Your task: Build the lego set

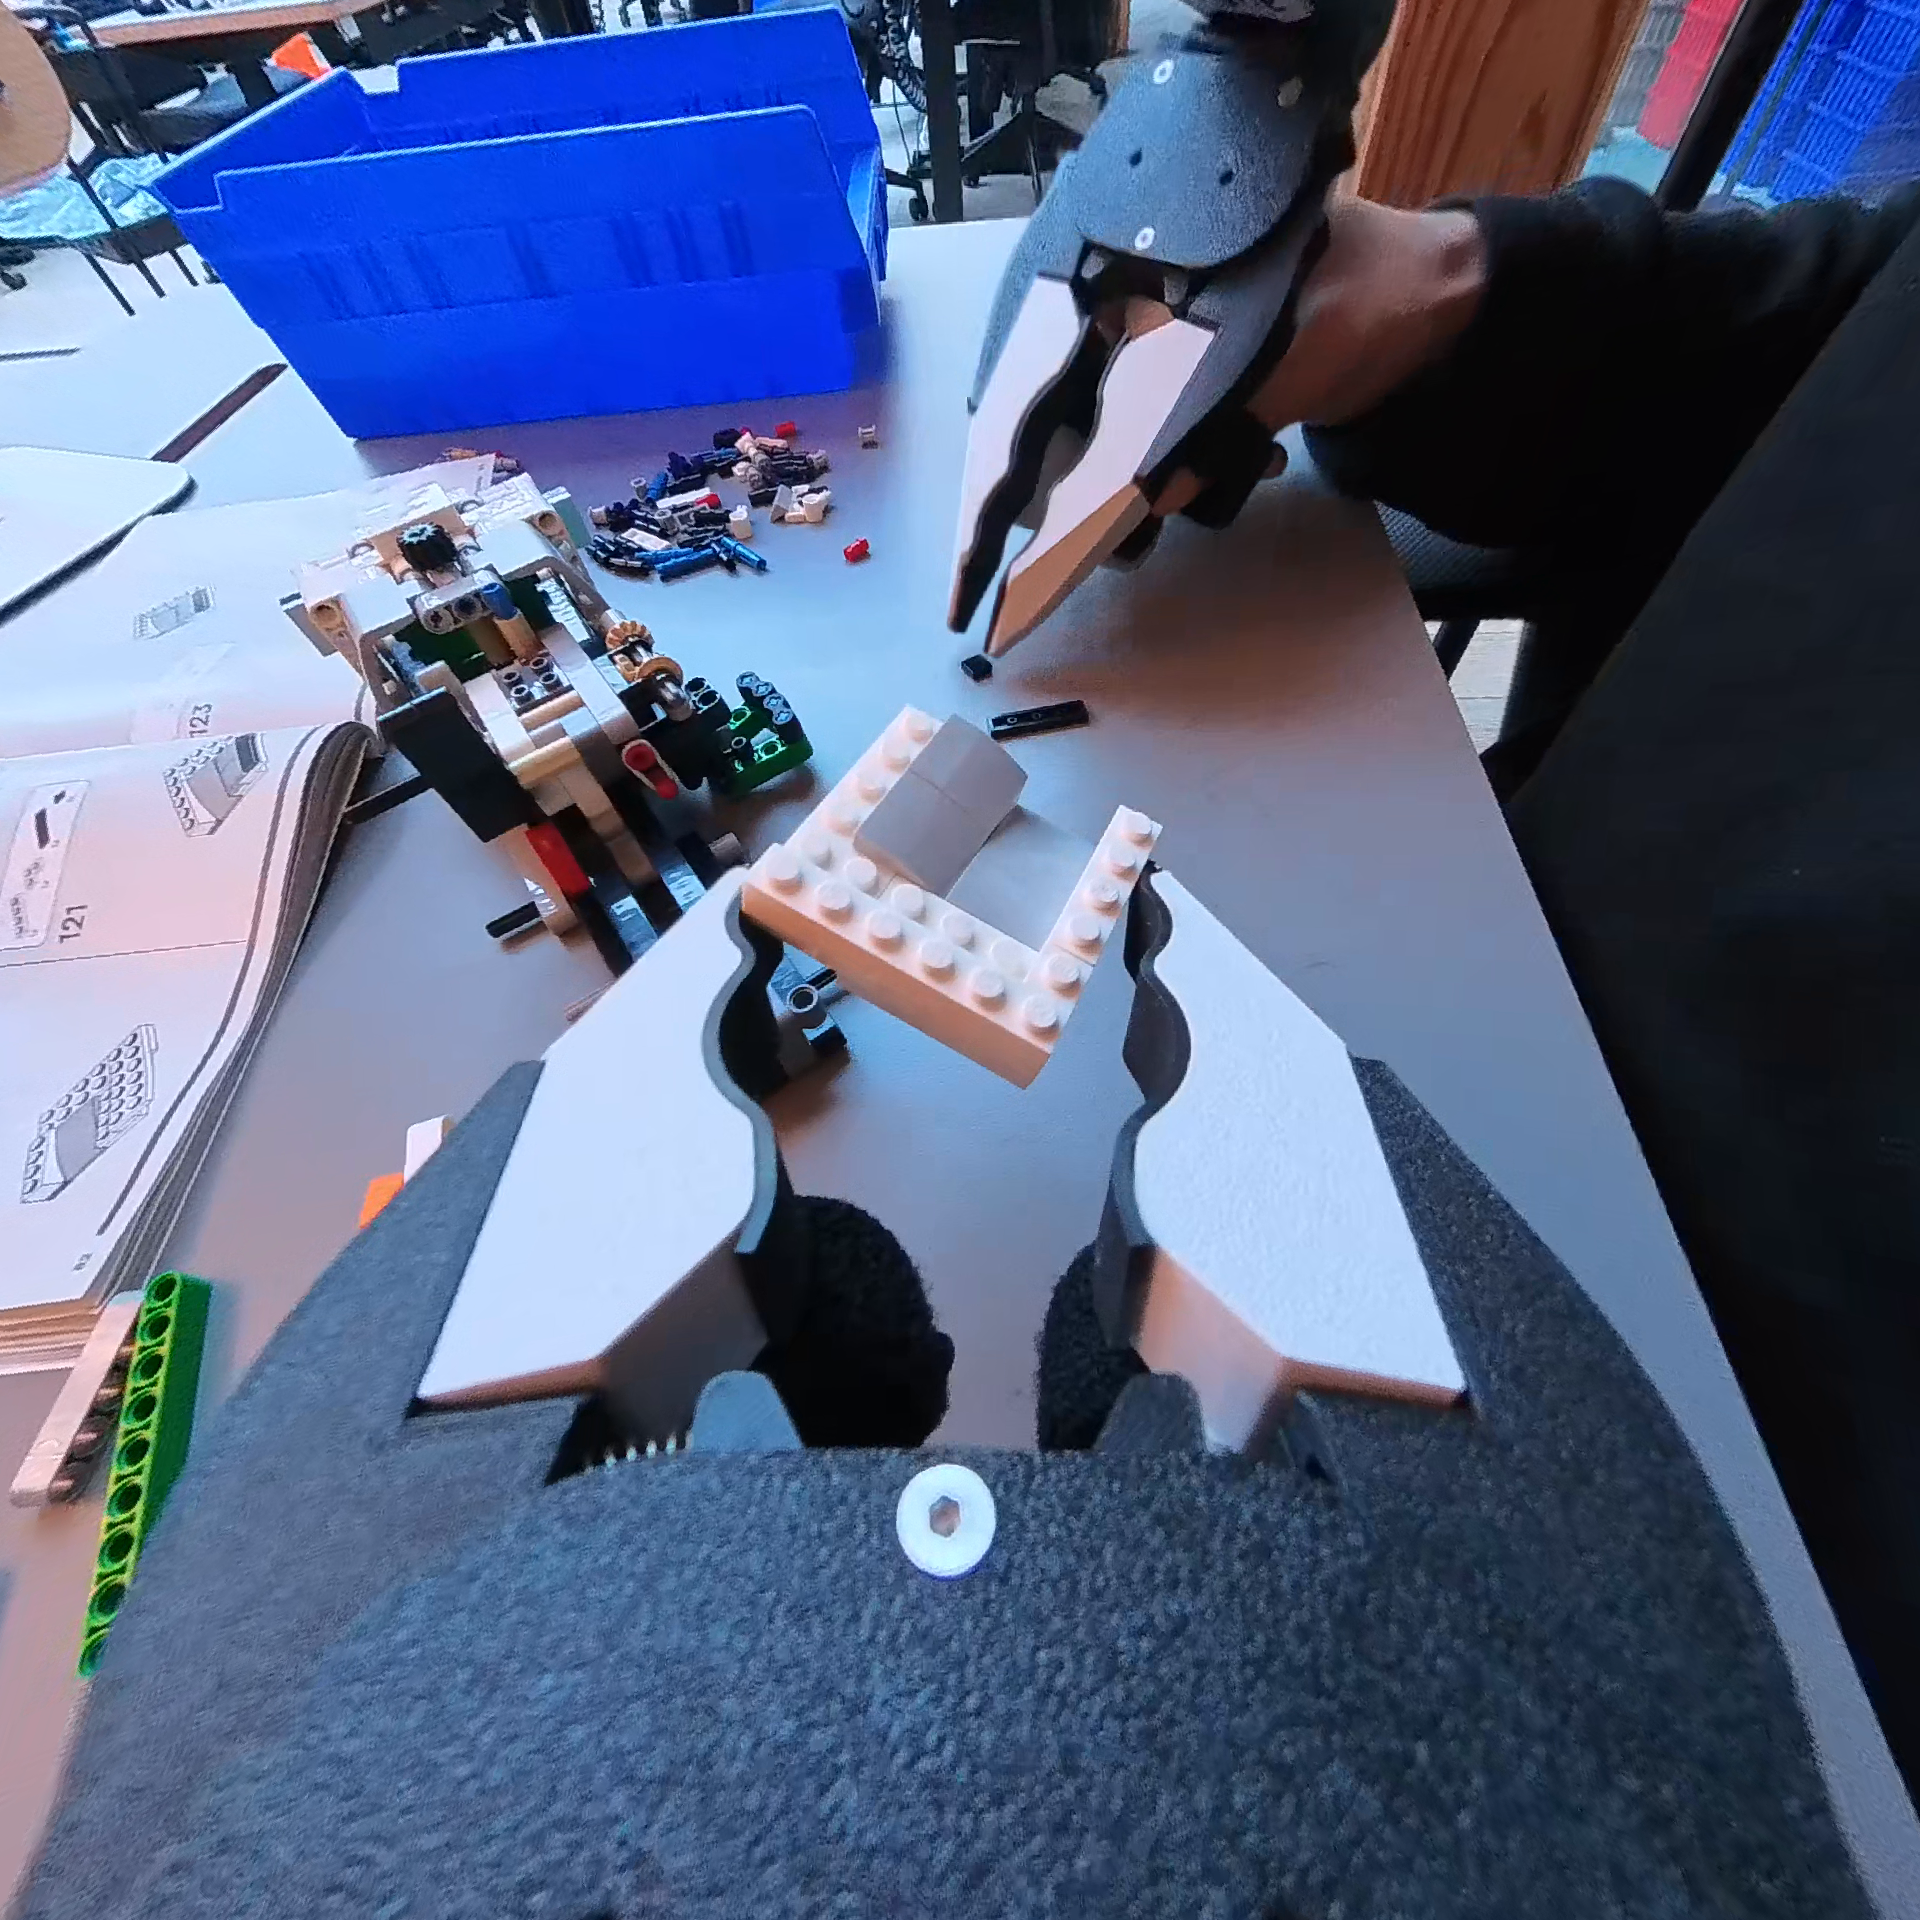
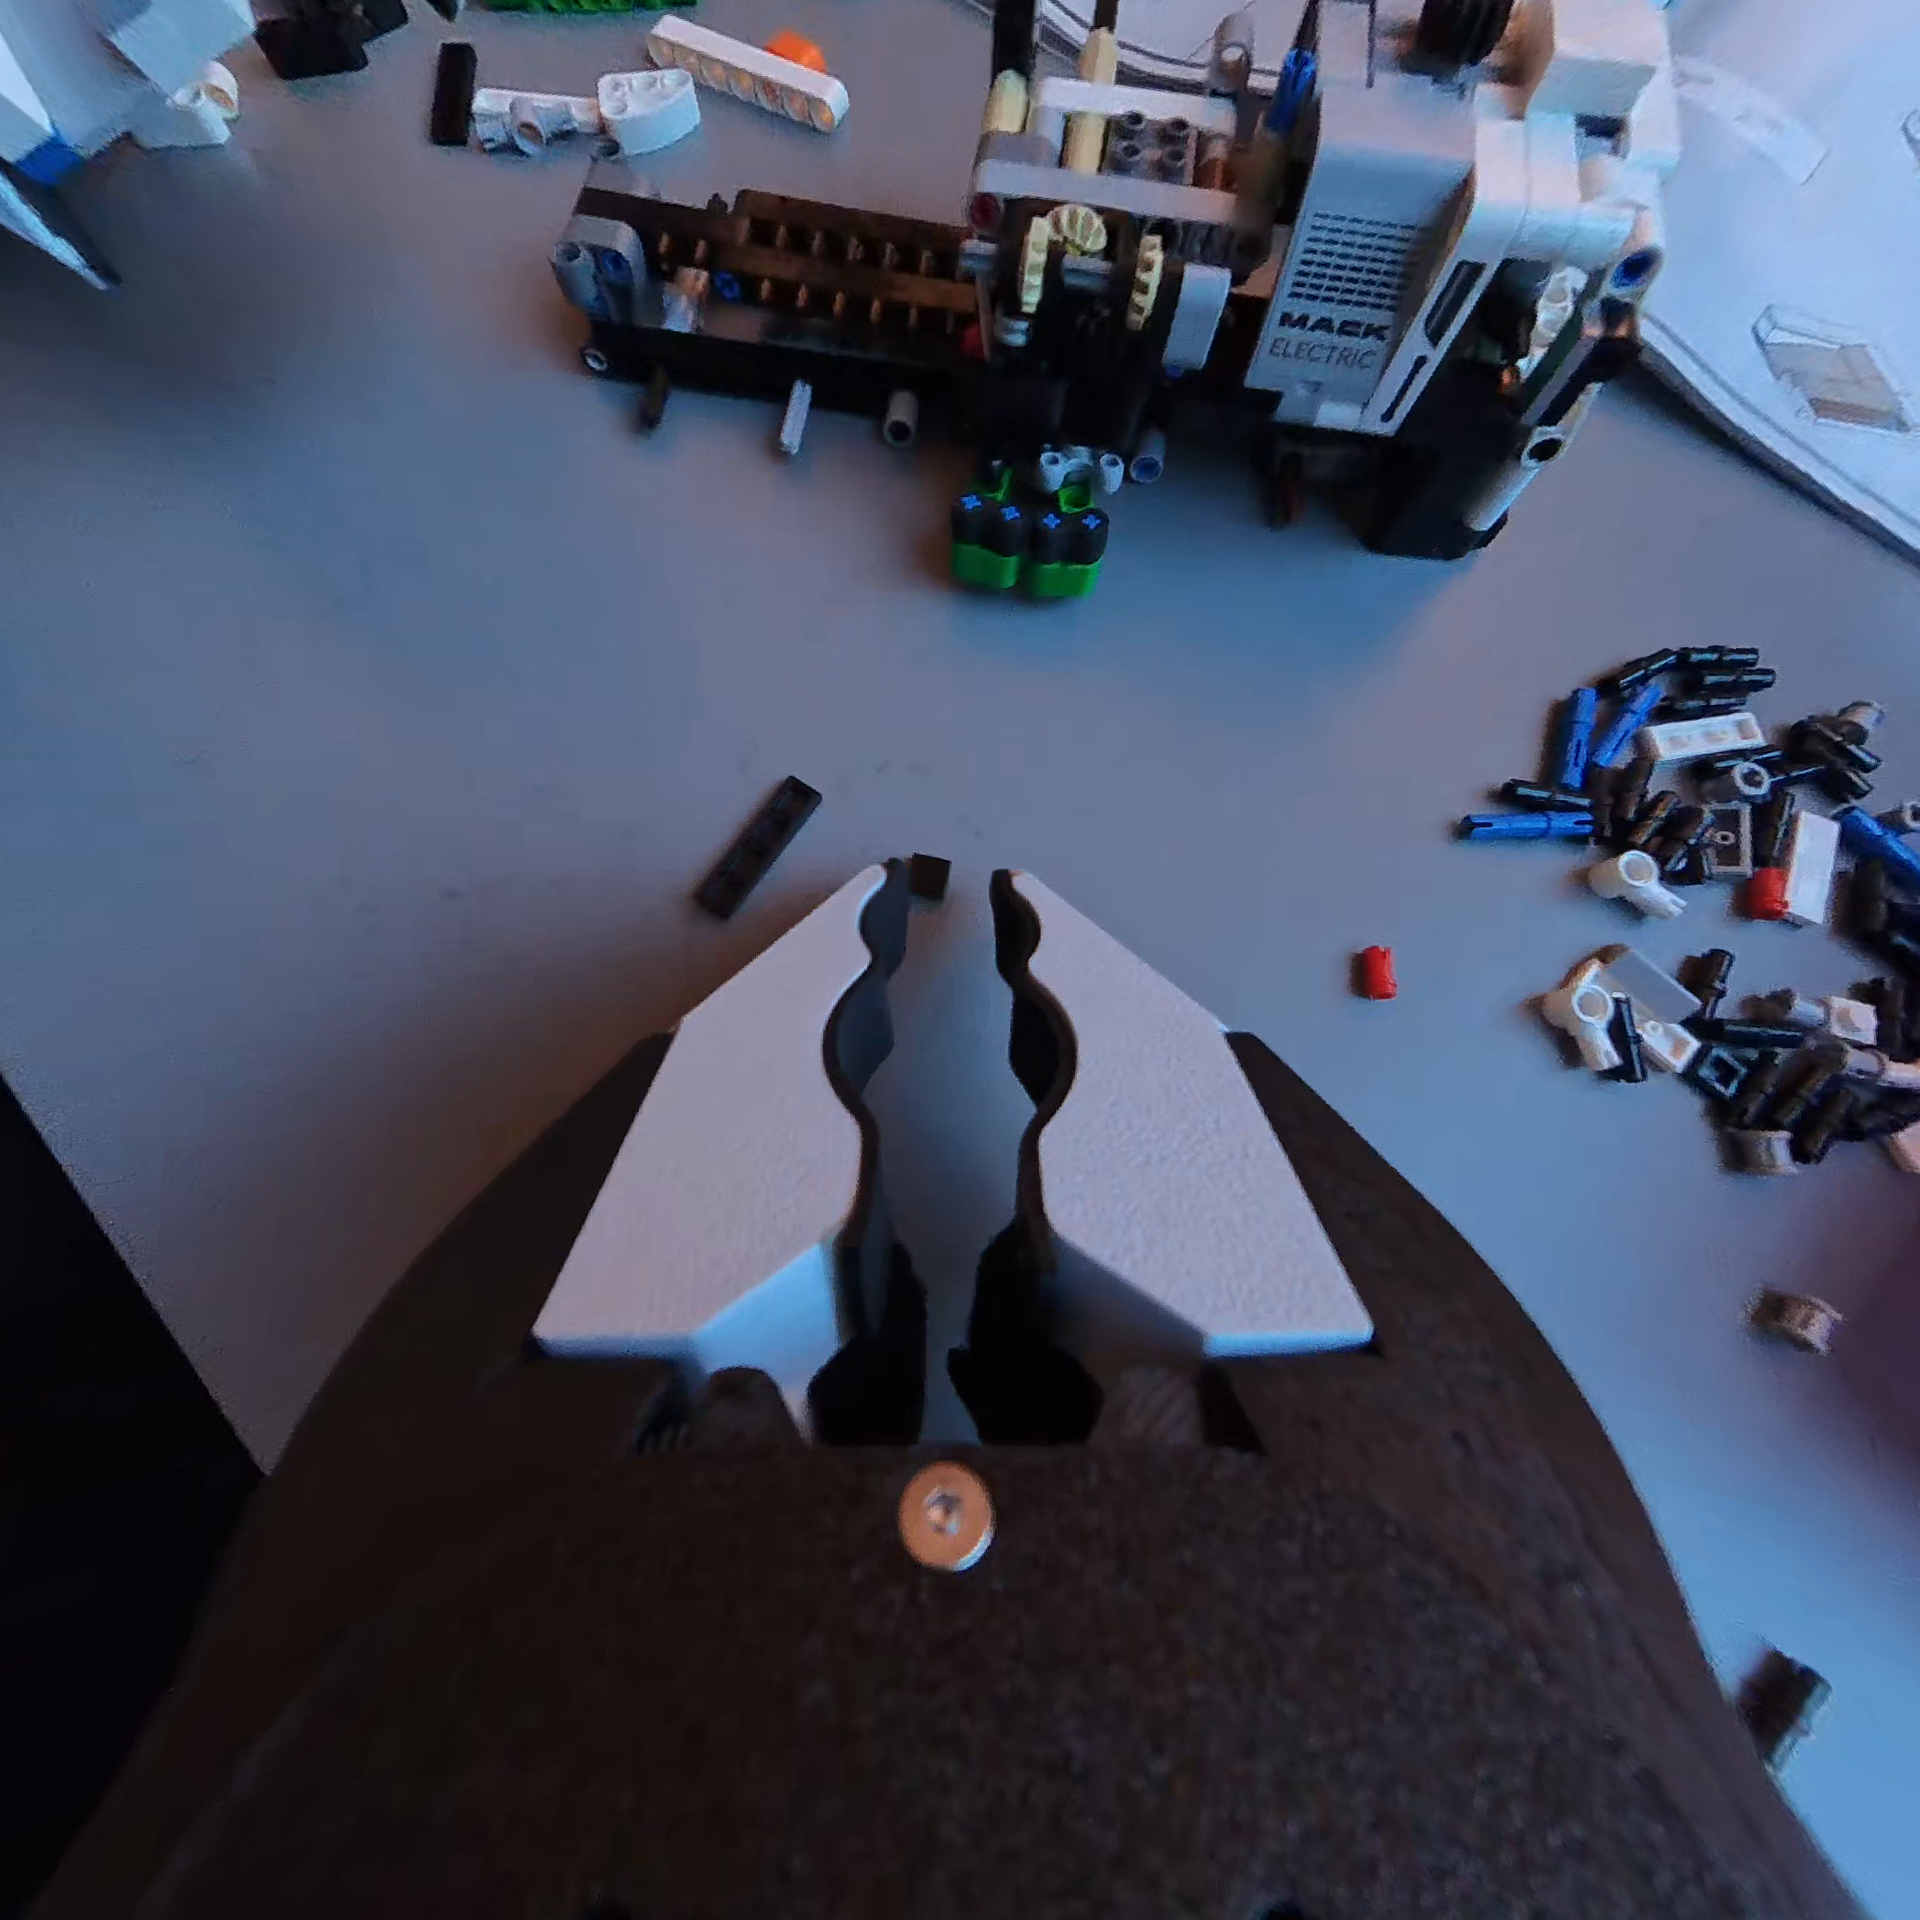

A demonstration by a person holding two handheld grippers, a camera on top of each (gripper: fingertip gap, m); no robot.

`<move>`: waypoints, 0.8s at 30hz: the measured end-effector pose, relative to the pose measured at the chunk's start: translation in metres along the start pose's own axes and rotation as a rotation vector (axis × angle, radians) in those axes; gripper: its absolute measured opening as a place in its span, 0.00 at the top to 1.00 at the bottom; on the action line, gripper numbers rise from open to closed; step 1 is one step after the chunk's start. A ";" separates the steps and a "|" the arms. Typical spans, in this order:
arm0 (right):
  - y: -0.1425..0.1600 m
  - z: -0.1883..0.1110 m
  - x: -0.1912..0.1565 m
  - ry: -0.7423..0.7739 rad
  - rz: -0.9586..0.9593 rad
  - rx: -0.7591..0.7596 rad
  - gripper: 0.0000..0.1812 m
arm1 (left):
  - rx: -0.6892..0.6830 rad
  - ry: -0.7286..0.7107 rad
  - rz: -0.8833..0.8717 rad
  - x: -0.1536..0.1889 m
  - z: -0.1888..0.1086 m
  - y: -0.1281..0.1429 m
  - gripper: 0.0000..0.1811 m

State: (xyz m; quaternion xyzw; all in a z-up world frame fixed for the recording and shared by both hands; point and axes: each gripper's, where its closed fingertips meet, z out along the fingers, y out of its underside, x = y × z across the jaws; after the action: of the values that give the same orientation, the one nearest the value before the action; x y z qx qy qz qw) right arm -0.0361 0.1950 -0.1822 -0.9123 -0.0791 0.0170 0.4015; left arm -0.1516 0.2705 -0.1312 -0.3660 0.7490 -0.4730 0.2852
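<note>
My left gripper [image 1: 945,914] is shut on a white U-shaped plate assembly [image 1: 935,935] with grey slope bricks [image 1: 935,810] on top, and holds it tilted just above the table. My right gripper [image 2: 945,878] is narrowly open with its tips down at the table. A tiny black piece [image 2: 928,875] lies between its fingertips, close to the left one. The right gripper also shows in the left wrist view [image 1: 977,634], right over that piece [image 1: 975,667]. A thin black plate [image 2: 758,847] lies just to its left.
The half-built truck model [image 1: 520,707] stands mid-table, with a green-and-black part [image 2: 1029,540] beside it. There is a pile of small pins [image 2: 1745,914], a red piece [image 2: 1374,971], a blue bin [image 1: 540,239], an open instruction booklet [image 1: 125,935] and a green beam [image 1: 135,1475]. My hands' fingertips stand some 15 centimeters from each other.
</note>
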 end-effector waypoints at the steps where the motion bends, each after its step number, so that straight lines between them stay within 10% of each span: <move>1: 0.000 0.002 -0.001 0.001 -0.004 -0.003 0.92 | -0.002 -0.001 0.000 0.000 0.000 0.000 0.64; 18: 0.001 0.008 -0.003 0.005 -0.020 -0.017 0.96 | -0.016 0.020 -0.052 0.000 0.001 0.003 0.64; 24: -0.088 -0.008 -0.044 -0.131 -0.098 0.221 0.96 | -0.030 0.037 -0.056 0.004 0.003 0.004 0.65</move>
State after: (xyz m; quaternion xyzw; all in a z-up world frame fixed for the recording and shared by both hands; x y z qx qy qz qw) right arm -0.0898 0.2407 -0.1128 -0.8545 -0.1472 0.0654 0.4938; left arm -0.1529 0.2669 -0.1361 -0.3823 0.7507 -0.4759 0.2526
